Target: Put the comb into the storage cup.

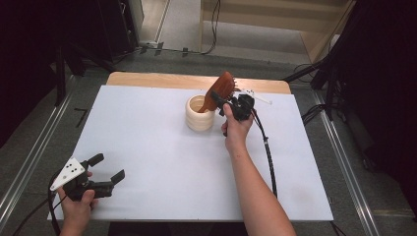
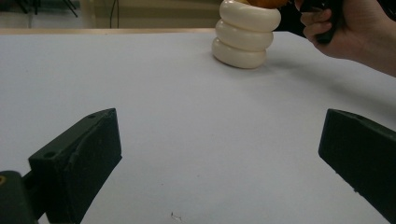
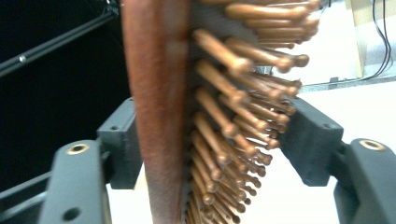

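Observation:
A wooden hairbrush (image 1: 225,86) stands handle-down in a cream ribbed cup (image 1: 200,114) at the back middle of the white table, its head leaning up to the right. My right gripper (image 1: 221,97) is at the brush head. In the right gripper view the brush (image 3: 159,93) stands between the jaws of the right gripper (image 3: 210,140), its back by one jaw and its bristle tips by the other, with no firm squeeze showing. My left gripper (image 1: 110,167) rests open near the table's front left corner. The left gripper (image 2: 219,154) faces the cup (image 2: 245,37) with nothing between its jaws.
The white sheet (image 1: 147,147) covers a wooden table whose bare edge shows at the back. A black cable (image 1: 268,152) trails from the right gripper along the forearm. Dark stands and rails flank the table on both sides.

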The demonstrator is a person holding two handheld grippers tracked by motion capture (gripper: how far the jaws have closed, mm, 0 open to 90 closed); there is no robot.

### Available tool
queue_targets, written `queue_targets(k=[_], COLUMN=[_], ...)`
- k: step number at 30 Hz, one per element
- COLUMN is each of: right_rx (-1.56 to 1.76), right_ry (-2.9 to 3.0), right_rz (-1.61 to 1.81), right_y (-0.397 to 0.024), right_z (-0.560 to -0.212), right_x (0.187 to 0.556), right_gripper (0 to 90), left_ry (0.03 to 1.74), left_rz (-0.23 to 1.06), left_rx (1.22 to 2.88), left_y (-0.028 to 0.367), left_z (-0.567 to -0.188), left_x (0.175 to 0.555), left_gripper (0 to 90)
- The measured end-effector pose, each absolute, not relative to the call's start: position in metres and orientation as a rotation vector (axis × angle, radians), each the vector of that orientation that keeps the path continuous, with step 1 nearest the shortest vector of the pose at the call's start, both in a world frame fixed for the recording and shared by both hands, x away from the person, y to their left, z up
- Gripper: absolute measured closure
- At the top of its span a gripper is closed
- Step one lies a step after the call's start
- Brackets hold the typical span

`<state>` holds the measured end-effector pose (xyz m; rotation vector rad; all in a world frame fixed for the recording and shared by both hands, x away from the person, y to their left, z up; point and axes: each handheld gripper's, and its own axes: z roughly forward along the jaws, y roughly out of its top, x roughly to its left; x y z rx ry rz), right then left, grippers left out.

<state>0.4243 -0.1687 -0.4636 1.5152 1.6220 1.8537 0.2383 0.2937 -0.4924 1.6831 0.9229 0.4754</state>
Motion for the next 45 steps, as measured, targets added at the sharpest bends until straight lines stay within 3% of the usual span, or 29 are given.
queue_targets(k=[5,8,10,45], right_rx=[1.471,1.431,1.413,1.266], right_ry=[1.679,1.711,1.734,1.796], right_rz=[1.811,1.782,1.765,1.636], right_y=[-0.169,-0.169,-0.169,-0.211], right_z=[-0.461,-0.458,-0.456,-0.465], right_x=[0.421,0.419,0.417,0.349], right_gripper=[10.9,8.3,0.0,0.0], left_ry=[0.922,0.921,0.92,0.909], left_rz=[0.475,0.476,0.475,0.485], left_rx=[1.683,1.686,1.687,1.689], left_y=[0.294,0.294,0.293,0.293], left_z=[-0.492,-0.492,-0.492,-0.492], left_x=[0.238,0.238,0.238,0.237], left_gripper=[0.0,0.0,0.0,0.0])
